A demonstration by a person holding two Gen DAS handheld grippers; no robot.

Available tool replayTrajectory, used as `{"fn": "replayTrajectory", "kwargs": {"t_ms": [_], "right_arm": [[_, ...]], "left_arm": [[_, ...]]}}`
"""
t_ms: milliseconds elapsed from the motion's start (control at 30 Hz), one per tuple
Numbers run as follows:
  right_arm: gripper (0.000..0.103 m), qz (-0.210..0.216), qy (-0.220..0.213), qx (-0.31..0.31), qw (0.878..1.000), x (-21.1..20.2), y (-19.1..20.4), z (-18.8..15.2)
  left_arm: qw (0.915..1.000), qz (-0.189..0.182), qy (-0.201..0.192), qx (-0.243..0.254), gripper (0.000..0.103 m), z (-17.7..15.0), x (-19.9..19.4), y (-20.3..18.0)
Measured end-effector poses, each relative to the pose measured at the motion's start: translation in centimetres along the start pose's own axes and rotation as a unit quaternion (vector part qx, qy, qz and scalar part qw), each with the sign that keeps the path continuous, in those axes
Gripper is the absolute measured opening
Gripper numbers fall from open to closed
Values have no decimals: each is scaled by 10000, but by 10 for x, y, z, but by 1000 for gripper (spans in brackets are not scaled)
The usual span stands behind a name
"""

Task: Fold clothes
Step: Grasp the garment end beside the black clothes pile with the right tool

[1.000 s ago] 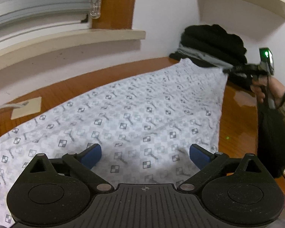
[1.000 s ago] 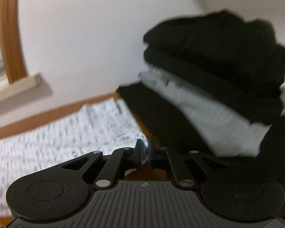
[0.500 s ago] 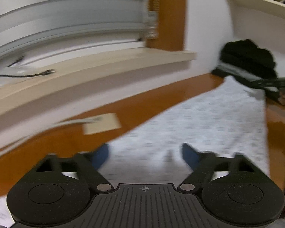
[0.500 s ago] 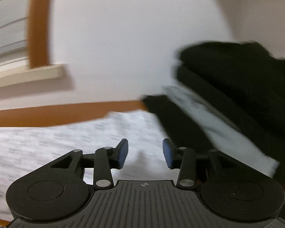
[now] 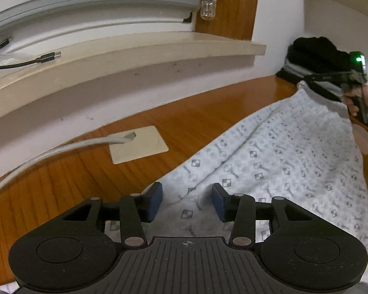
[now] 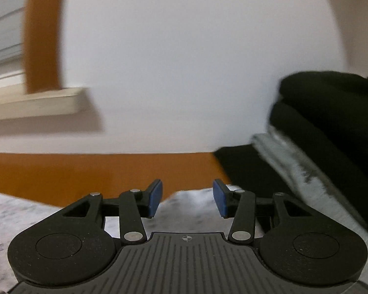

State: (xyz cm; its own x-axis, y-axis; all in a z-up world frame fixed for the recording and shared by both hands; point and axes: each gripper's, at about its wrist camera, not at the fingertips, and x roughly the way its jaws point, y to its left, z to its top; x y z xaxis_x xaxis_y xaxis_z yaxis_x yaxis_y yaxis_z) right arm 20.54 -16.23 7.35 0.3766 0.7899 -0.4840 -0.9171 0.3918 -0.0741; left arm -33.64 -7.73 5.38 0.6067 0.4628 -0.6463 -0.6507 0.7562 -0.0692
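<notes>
Patterned cloth (image 5: 269,171) under left gripper (image 5: 187,202) (closing, angled downward).

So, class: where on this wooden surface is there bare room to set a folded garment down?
Bare wood runs between the wall and the patterned cloth, right of the beige plate. Left of it a grey cable crosses. The far right corner is crowded with stacked dark clothes.

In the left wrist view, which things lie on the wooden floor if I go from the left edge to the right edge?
Grey cable → beige plate → patterned white cloth → stack of dark folded clothes → right gripper held in a hand.
</notes>
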Motion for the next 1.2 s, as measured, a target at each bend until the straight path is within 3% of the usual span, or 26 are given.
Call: {"fn": "replayTrajectory", "kwargs": {"t_ms": [67, 233, 300, 333, 367, 400, 433, 533, 600, 700, 800, 933, 1033, 1067, 1100, 1167, 1200], "right_arm": [[47, 104, 86, 92, 9999, 9, -12, 0], [50, 127, 313, 146, 9993, 26, -21, -6], [50, 94, 402, 172, 9990, 33, -22, -9], [48, 113, 406, 207, 9989, 35, -23, -10], [41, 131, 409, 241, 9988, 37, -23, -12], [13, 134, 360, 289, 9988, 38, -25, -14], [4, 121, 258, 349, 9990, 35, -26, -17], [3, 83, -19, 547, 9985, 30, -33, -23], [3, 64, -109, 739, 9972, 27, -39, -25], [3, 27, -213, 960, 9951, 24, -48, -27], [3, -84, -231, 729, 9970, 23, -44, -25], [3, -376, -463, 598, 9964, 17, -41, -24], [3, -421, -365, 526, 9971, 20, -39, -24], [3, -423, -313, 497, 9974, 22, -38, -23], [3, -428, -283, 465, 9976, 23, -37, -23], [3, -446, -271, 397, 9978, 23, -35, -22], [3, -451, -257, 377, 9979, 23, -34, -22]], "left_arm": [[10000, -54, -33, 70, 36, -1, 0, -2], [9998, -22, -78, 203, 30, -3, -1, -7], [9996, 23, -131, 268, 2, -2, -2, -10], [9994, 48, -173, 299, 1, -3, -3, -12], [9990, 108, -286, 340, 1, -3, -6, -14], [9983, 168, -399, 381, 1, -3, -10, -16], [9975, 221, -539, 402, 1, -3, -14, -18], [9916, 367, -1205, 277, 0, -3, -35, -20], [9885, 475, -1419, 213, 1, 0, -42, -20], [9903, 685, -1147, 371, 1, 0, -27, -23], [9913, 968, -748, 489, 1, -4, -9, -24], [9899, 1139, -790, 290, 2, -4, -13, -18], [9909, 1080, -740, 302, 2, -2, -16, -18], [9918, 1021, -699, 309, 11, -2, -17, -19], [9927, 962, -658, 316, 29, -2, -18, -19], [9945, 799, -601, 309, 42, -2, -20, -19], [9956, 688, -551, 306, 42, -3, -19, -19]]}}
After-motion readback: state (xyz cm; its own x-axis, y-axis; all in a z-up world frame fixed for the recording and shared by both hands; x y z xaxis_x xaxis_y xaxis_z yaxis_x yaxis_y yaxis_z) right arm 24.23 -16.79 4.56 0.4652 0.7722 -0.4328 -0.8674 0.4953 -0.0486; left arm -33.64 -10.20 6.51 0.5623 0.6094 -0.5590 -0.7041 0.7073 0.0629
